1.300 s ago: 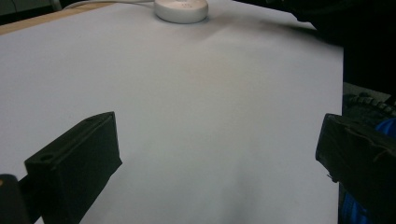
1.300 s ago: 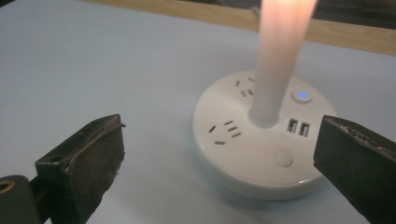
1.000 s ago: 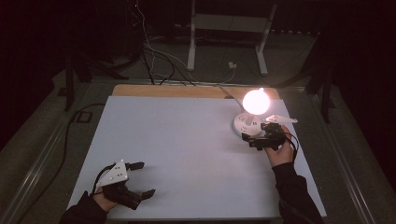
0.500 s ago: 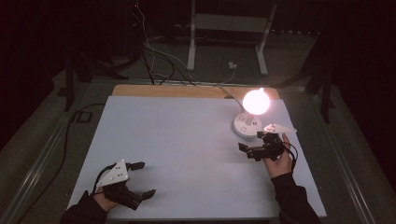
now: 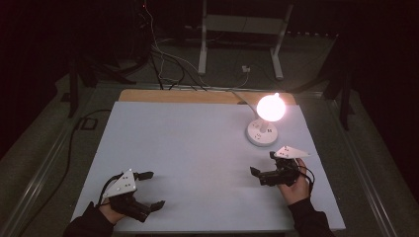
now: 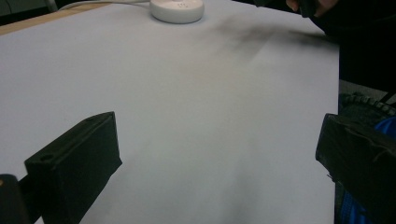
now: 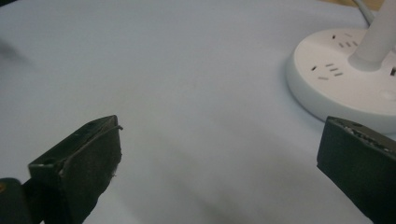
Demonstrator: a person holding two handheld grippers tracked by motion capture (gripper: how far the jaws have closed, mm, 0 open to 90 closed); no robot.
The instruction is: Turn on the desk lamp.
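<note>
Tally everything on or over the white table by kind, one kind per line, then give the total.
Lit lamp on a round white base: 1
Hand-held gripper: 2, the left gripper and the right gripper, both open and empty
Total: 3

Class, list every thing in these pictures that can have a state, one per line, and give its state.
Lamp: lit, upright on its round white base, cord attached at the back.
Left gripper: open, holding nothing, low over the table.
Right gripper: open, holding nothing, just short of the lamp base, not touching it.
</note>
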